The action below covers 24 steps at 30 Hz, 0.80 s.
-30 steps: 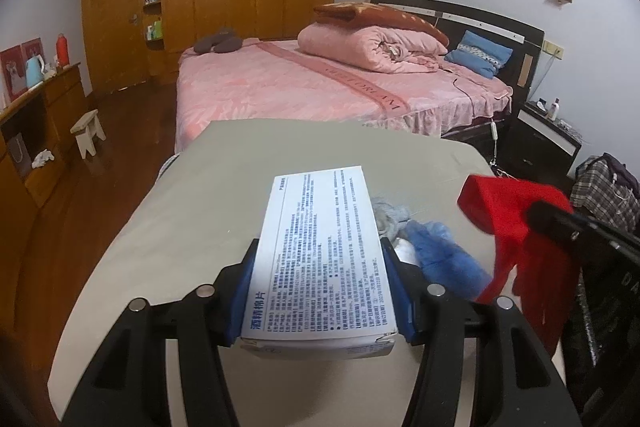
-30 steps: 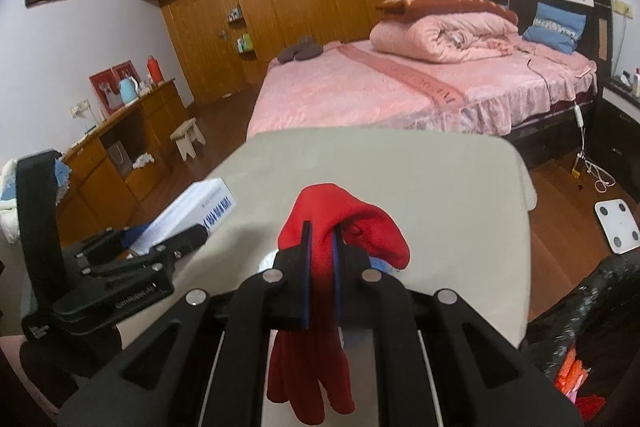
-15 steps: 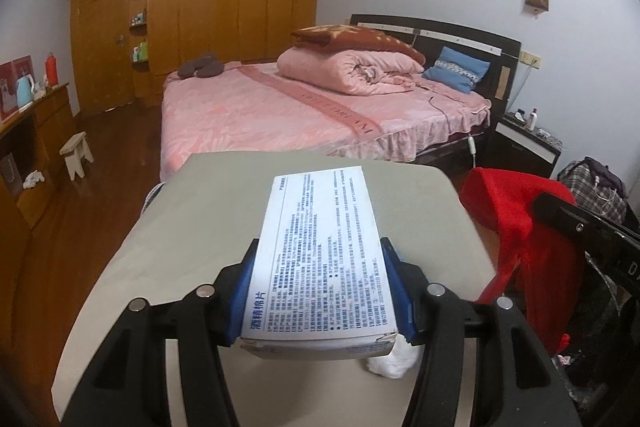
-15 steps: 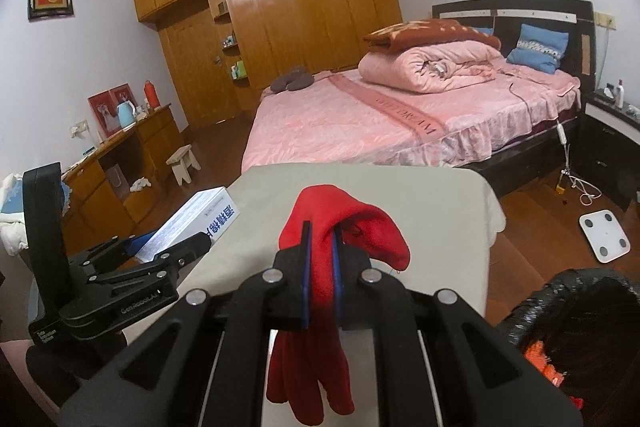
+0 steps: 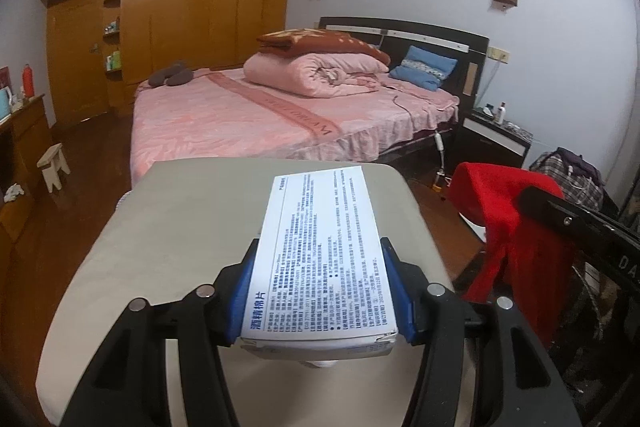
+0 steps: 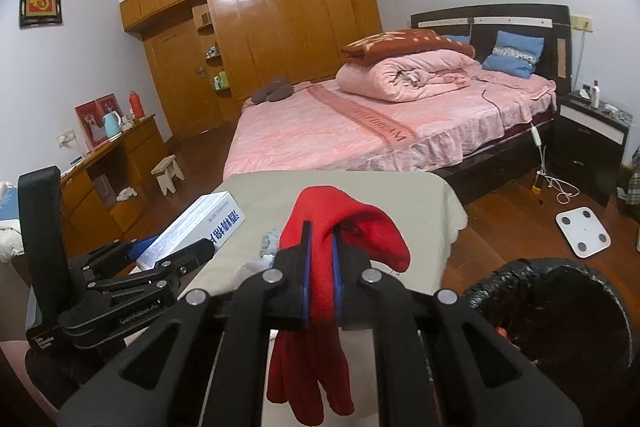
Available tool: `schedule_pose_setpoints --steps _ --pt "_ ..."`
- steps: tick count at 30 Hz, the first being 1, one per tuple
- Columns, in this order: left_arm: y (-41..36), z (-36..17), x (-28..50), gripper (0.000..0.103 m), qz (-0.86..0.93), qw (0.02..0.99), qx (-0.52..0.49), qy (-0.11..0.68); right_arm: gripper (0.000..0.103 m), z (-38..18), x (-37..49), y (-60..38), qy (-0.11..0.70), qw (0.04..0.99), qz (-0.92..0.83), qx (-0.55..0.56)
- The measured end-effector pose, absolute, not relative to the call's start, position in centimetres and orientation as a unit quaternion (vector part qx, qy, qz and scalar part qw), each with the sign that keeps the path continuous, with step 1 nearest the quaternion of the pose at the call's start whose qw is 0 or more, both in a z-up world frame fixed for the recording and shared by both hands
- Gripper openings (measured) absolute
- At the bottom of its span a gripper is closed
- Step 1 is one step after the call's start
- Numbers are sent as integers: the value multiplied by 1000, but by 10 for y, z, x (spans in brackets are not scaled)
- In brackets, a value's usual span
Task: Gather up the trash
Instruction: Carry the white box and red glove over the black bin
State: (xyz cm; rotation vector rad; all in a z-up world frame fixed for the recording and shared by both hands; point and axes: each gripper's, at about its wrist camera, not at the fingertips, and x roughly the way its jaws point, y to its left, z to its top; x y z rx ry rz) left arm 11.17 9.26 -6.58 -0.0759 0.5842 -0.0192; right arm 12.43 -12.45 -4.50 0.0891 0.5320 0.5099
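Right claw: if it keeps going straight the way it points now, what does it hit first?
Probably the beige table top just beyond the red glove it grips; past that, the bed. Depth is unclear in the fisheye view.

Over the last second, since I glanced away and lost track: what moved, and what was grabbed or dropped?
Both claws lifted back from the beige-covered table: the blue and grey scraps that lay just ahead of them a second ago have slid under the left view, and the black-lined trash bin has come into the right view. Nothing was grabbed or dropped. The left claw still clamps the white box; the right claw still pinches the red glove.
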Motion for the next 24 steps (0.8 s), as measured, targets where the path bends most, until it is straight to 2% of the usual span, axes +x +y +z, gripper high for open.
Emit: schedule_pose_setpoints --steps 15,24 --pt "85 -68 105 56 -9 956 -32 292 8 -62 125 -124 272 927 255 48" --pt "107 -92 108 56 21 952 -31 304 8 -98 146 -96 307 912 268 38"
